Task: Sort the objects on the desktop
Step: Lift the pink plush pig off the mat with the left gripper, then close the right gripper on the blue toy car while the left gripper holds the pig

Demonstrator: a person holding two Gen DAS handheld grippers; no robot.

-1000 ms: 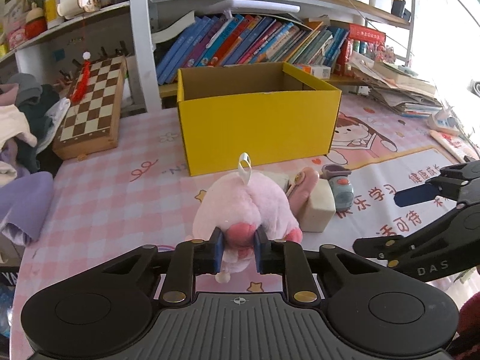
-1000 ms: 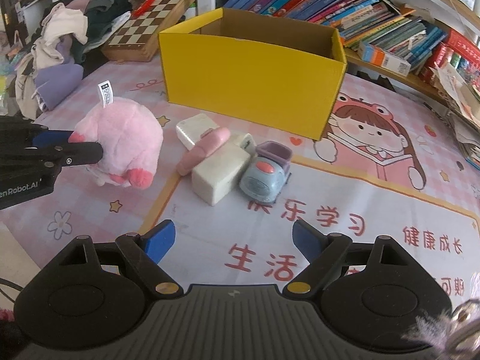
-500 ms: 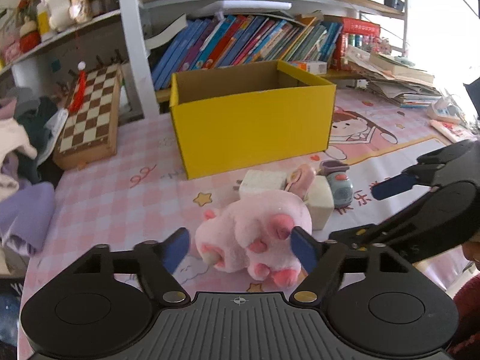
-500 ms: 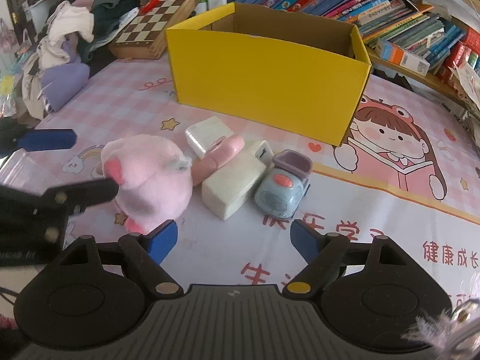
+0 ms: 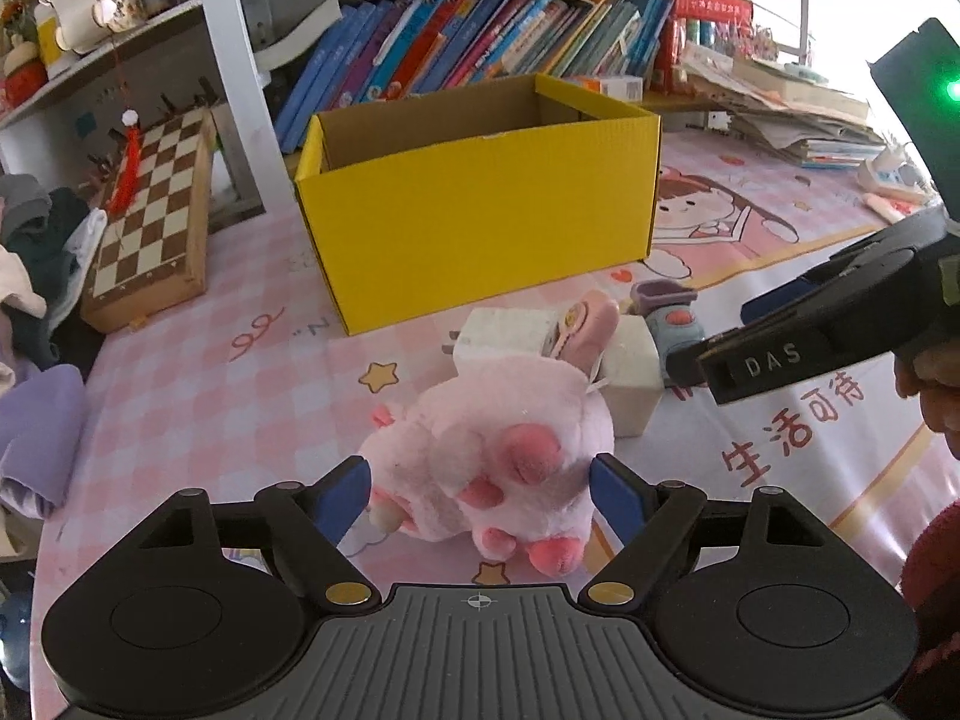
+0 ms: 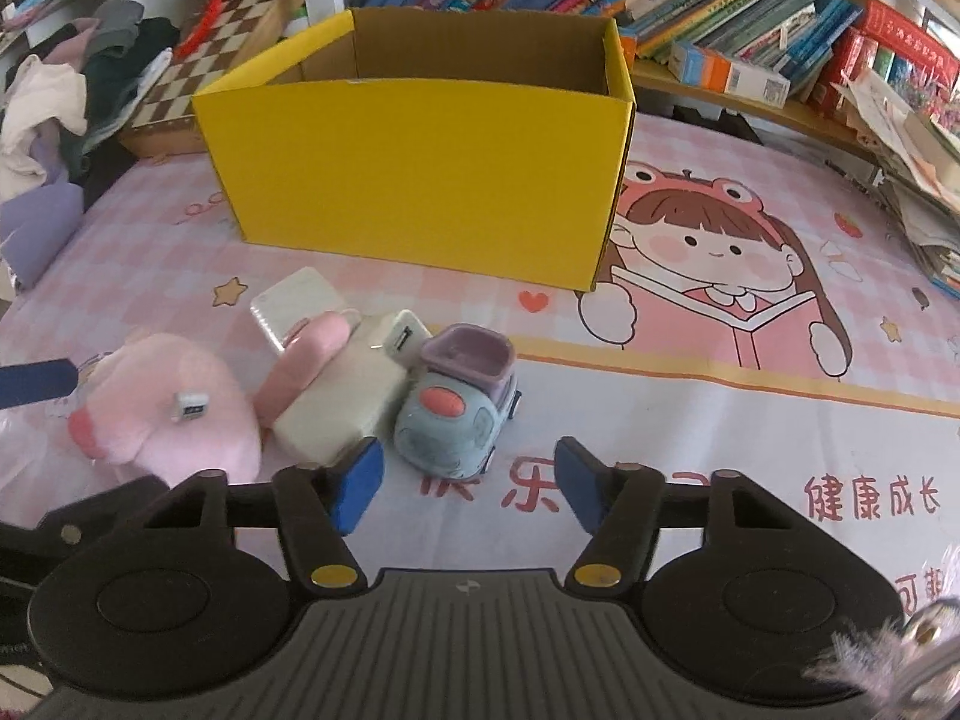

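A pink plush toy (image 5: 498, 450) lies on the pink mat between the open fingers of my left gripper (image 5: 480, 495), which does not grip it. It also shows in the right wrist view (image 6: 168, 414). Beside it lie a white charger (image 6: 297, 303), a cream block (image 6: 342, 402), a pink oblong item (image 6: 303, 360) and a blue-grey toy car (image 6: 459, 411). My right gripper (image 6: 468, 486) is open, just in front of the toy car. The open yellow box (image 6: 420, 162) stands behind the pile and looks empty.
A chessboard (image 5: 153, 228) lies at the back left beside a heap of clothes (image 6: 60, 96). Bookshelves (image 5: 480, 42) run behind the box. Stacked papers (image 6: 918, 168) sit at the right. The right gripper's body (image 5: 840, 324) reaches in from the right of the left wrist view.
My left gripper let go of the plush toy, which dropped onto the mat, and its fingers now stand wide around it. My right gripper moved closer to the toy car.
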